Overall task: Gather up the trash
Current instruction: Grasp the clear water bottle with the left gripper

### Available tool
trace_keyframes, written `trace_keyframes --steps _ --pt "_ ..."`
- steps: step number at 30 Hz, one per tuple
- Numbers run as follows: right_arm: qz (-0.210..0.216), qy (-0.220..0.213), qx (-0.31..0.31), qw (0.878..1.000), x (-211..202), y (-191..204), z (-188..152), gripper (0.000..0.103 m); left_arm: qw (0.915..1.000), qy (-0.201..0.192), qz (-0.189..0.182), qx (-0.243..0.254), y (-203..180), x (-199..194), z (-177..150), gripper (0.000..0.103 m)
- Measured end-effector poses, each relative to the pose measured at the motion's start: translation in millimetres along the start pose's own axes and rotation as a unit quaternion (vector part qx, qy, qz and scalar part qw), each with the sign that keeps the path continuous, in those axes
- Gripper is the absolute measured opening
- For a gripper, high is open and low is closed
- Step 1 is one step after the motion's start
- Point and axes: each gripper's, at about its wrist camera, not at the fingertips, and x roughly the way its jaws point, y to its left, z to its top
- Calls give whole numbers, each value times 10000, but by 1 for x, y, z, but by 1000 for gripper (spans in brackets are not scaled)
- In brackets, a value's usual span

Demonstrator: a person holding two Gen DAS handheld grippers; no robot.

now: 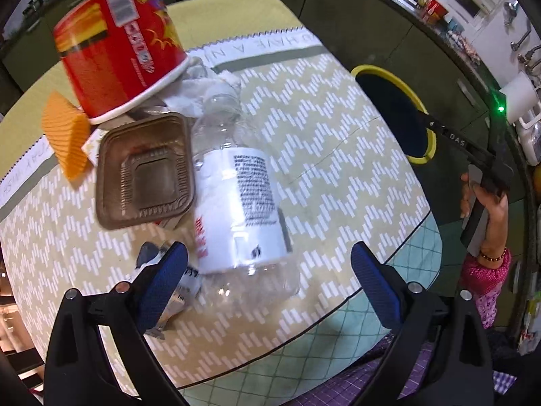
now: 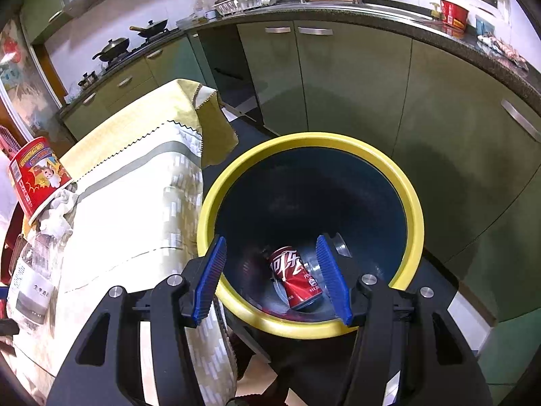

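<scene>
A clear plastic bottle with a white label lies on the table, its base between the wide-open blue pads of my left gripper, which touch nothing. Beside it lie a brown plastic tray, a tipped red noodle cup, crumpled tissue, an orange paper liner and a foil wrapper under the left finger. My right gripper hangs open and empty over the yellow-rimmed bin. A crushed red can lies at the bin's bottom. The bottle and cup show at left.
The table wears a cream zigzag cloth with a yellow cloth under it; its edge runs close to the bin. A person's hand holds the right gripper beside the bin. Green cabinets and a cluttered worktop stand behind.
</scene>
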Motion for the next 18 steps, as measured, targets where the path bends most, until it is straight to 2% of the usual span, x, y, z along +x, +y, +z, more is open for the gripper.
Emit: trace_keyframes --steps 4,9,11,15,18 --pt "77 17 56 10000 5 -4 -1 56 9995 308 109 31 -5 14 14 92" --pt "169 31 95 9998 10 -7 -1 56 9984 441 318 181 -14 27 28 91" --pt "192 38 100 9998 13 -8 -1 56 9977 512 398 212 -16 34 34 88" --pt "239 42 94 9997 13 -7 -1 56 9957 695 558 249 -17 51 42 73" --pt "241 28 108 9996 12 -7 -2 56 9944 844 568 296 -18 61 42 69"
